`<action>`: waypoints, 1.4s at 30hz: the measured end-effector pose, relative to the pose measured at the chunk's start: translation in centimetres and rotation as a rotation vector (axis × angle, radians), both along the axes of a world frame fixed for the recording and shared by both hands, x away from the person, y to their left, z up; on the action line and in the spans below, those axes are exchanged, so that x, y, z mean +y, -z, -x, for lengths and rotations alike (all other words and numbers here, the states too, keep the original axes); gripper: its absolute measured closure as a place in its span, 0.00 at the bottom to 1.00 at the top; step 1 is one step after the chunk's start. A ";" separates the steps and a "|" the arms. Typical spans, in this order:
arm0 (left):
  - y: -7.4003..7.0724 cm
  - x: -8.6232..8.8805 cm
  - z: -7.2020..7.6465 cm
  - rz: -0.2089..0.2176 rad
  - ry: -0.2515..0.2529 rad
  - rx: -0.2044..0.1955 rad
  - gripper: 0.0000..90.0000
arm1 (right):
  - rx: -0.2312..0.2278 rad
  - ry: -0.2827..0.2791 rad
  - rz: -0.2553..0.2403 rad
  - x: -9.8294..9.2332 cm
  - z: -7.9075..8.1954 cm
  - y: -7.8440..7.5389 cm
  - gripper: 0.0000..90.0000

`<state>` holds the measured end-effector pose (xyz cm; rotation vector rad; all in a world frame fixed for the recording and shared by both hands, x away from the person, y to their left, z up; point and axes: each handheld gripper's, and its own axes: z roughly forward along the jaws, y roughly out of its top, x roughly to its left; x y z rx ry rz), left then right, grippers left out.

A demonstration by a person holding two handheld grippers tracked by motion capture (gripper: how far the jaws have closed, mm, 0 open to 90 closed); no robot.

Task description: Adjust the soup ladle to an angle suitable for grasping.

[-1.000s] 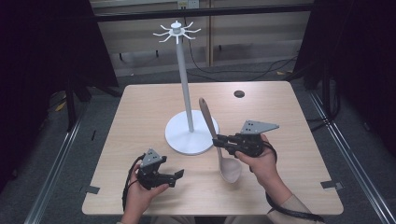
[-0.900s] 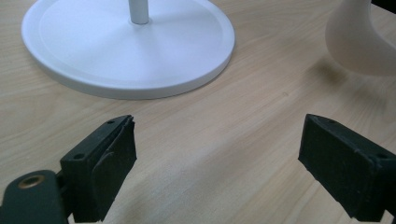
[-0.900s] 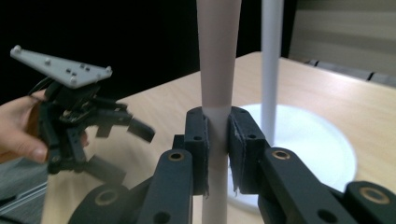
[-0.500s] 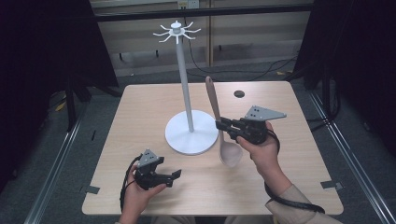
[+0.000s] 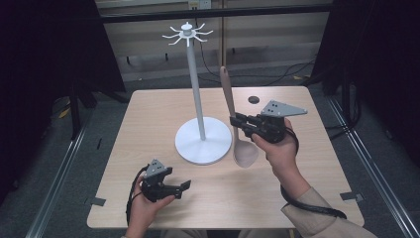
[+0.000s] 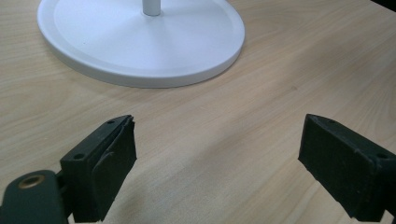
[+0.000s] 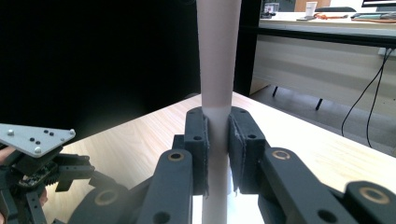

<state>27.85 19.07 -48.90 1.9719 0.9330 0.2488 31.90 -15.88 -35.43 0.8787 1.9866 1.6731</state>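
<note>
My right gripper [image 5: 237, 122] is shut on a wooden spoon [image 5: 245, 152], gripping the handle just above the bowl. The spoon stands nearly upright, bowl down and handle tip up, right beside the white stand's round base [image 5: 203, 144]. In the right gripper view the pale handle [image 7: 217, 70] rises between the two pads [image 7: 200, 140]. The stand's thin pole [image 5: 196, 89] carries a ring of small hooks [image 5: 187, 33] at its top, well above the spoon's tip. My left gripper [image 5: 182, 189] rests open at the table's front left, and its jaws [image 6: 217, 140] hold nothing.
The light wooden table [image 5: 148, 119] has a small dark round mark [image 5: 253, 99] near its back right. Grey tape tabs sit at its front corners [image 5: 350, 196]. Dark floor and metal rails surround the table.
My right gripper has risen with the spoon and carried it toward the back, and the spoon now stands more upright. The left gripper has stayed where it was.
</note>
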 end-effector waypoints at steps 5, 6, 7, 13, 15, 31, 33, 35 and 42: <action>0.0 0.0 0.0 0.001 -0.001 -0.002 0.12 | -0.012 0.008 -0.005 0.1 -0.2 -0.9 0.88; 0.0 0.0 0.0 0.001 -0.004 -0.002 0.12 | -0.012 0.008 -0.005 0.1 -0.2 -0.9 0.88; 0.0 0.0 0.0 0.002 -0.003 -0.003 0.12 | -0.015 0.013 -0.004 0.2 -0.2 -1.0 0.88; 0.0 0.0 0.0 0.001 -0.001 -0.004 0.12 | -0.031 0.016 -0.004 0.5 -0.4 -2.1 0.88; 0.0 0.0 0.0 0.001 -0.001 -0.004 0.12 | -0.032 0.021 -0.013 0.4 -0.4 -2.4 0.87; 0.1 0.1 -0.1 0.006 0.005 -0.001 0.12 | -0.046 0.016 -0.014 2.0 -1.4 -4.0 0.88; 0.1 0.1 -0.1 0.006 0.003 -0.001 0.12 | -0.047 0.022 -0.012 2.1 -1.6 -4.2 0.87; 0.0 0.2 -0.1 0.005 0.001 -0.001 0.12 | -0.044 0.020 -0.017 2.3 -2.0 -4.5 0.88; 0.0 0.2 -0.1 0.009 0.003 -0.003 0.12 | -0.043 0.022 0.001 3.0 -2.6 -5.1 0.87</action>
